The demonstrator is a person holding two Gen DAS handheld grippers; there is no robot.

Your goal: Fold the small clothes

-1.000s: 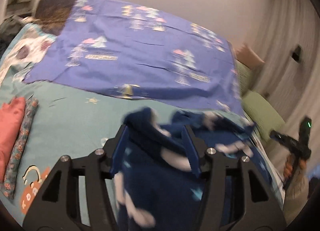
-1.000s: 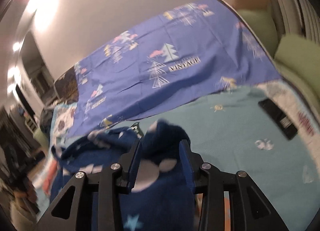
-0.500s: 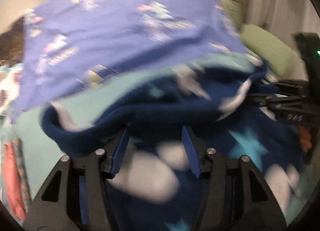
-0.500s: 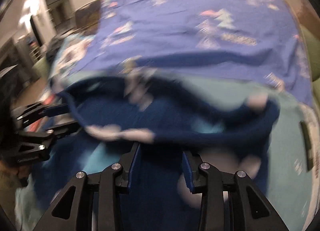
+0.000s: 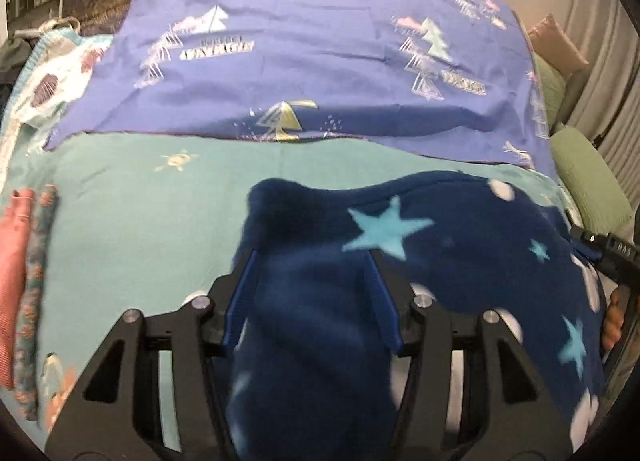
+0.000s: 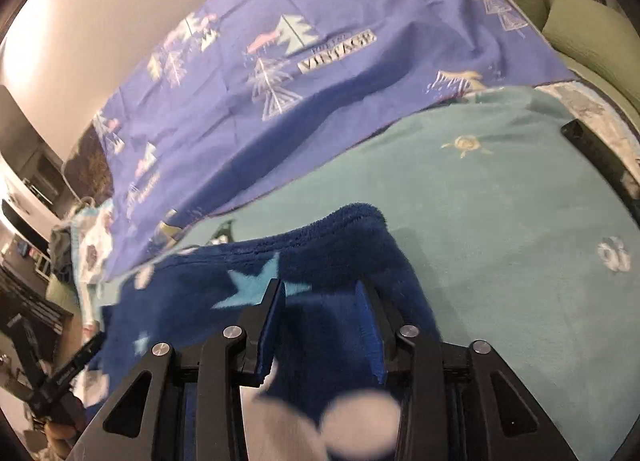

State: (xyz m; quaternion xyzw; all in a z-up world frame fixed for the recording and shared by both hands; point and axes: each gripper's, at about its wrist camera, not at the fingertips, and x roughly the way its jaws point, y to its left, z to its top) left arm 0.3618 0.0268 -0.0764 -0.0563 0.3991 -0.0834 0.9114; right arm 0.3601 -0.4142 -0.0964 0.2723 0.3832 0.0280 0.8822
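Note:
A navy fleece garment with light-blue stars and white dots (image 5: 460,245) is stretched between both grippers over the teal bedspread (image 5: 132,201). My left gripper (image 5: 310,261) is shut on its left end; the fabric bulges up between the blue fingers. My right gripper (image 6: 322,289) is shut on the garment's other end (image 6: 340,245). In the left wrist view the right gripper shows at the right edge (image 5: 608,249); in the right wrist view the left gripper shows at lower left (image 6: 52,377).
A purple sheet with tree prints (image 5: 320,53) covers the far half of the bed. Folded pink and floral clothes (image 5: 24,281) lie at the left. Green cushions (image 5: 588,181) line the right side. A black device (image 6: 600,157) lies on the bedspread at the right.
The garment was swung up and spread out between the grippers, then brought down flatter over the teal bedspread. Both grippers stayed shut on it and moved apart.

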